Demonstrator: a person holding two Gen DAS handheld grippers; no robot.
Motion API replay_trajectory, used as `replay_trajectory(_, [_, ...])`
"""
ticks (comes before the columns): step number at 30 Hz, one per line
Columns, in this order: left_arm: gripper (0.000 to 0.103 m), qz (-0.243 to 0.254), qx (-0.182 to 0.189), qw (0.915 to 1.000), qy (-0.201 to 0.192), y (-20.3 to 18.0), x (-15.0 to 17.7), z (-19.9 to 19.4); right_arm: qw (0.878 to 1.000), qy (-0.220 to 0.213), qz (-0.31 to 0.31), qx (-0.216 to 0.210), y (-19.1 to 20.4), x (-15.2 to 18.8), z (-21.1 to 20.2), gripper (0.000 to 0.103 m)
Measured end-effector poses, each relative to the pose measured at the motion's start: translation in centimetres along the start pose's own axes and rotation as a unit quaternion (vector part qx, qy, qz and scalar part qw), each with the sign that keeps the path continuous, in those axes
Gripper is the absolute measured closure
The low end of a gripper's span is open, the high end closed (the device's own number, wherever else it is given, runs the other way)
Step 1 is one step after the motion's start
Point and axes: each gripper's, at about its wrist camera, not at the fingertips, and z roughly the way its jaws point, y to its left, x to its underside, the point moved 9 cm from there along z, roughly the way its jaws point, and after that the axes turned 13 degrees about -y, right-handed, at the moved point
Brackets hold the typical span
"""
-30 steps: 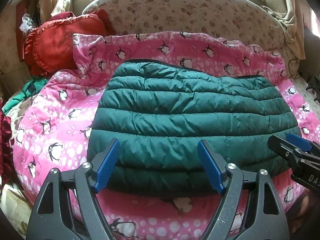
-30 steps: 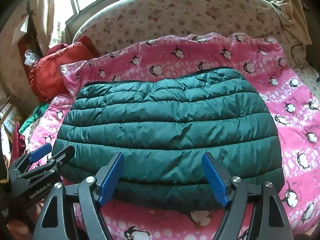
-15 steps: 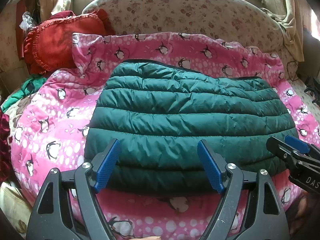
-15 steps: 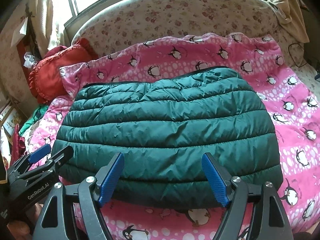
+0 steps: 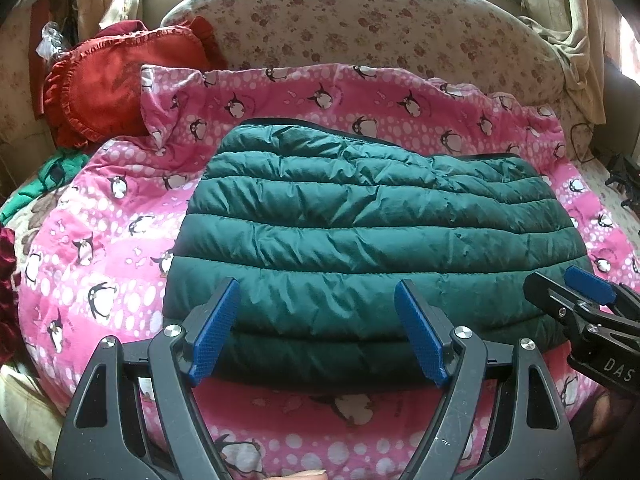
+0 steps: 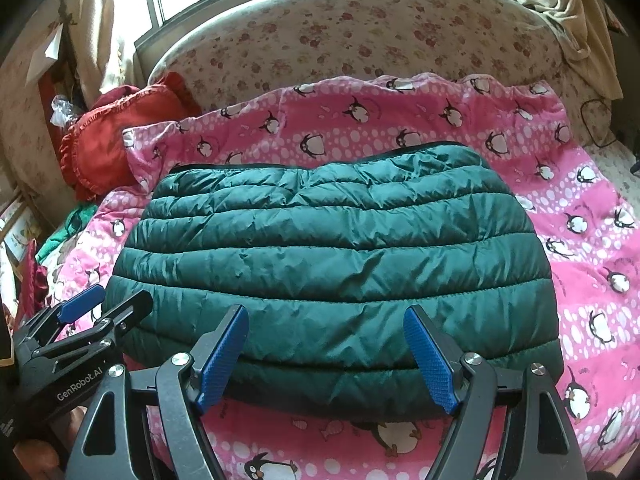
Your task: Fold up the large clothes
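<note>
A dark green quilted puffer jacket (image 5: 372,232) lies folded into a wide rectangle on a pink penguin-print blanket (image 5: 100,248); it also shows in the right wrist view (image 6: 336,260). My left gripper (image 5: 316,300) is open and empty, held just above the jacket's near edge toward its left part. My right gripper (image 6: 326,324) is open and empty above the near edge toward the right part. Each gripper shows in the other's view: the right one (image 5: 560,292) and the left one (image 6: 108,304), both open.
A red ruffled cushion (image 5: 104,80) lies at the back left beside the floral headboard (image 5: 360,28). Green cloth (image 5: 36,188) sits at the left edge of the bed. A beige cloth (image 6: 572,20) hangs at the back right. A black cable (image 6: 596,120) lies at the right.
Both grippers have drawn back slightly from the jacket and stay open. The jacket has not moved.
</note>
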Motion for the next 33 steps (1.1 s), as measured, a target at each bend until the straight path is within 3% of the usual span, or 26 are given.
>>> replay_trajectory(33, [0.023, -0.002, 0.005, 1.0, 0.004, -0.18, 0.36, 0.27, 1.0, 0.009, 0.013, 0.002, -0.4, 0.4, 0.6, 0.025])
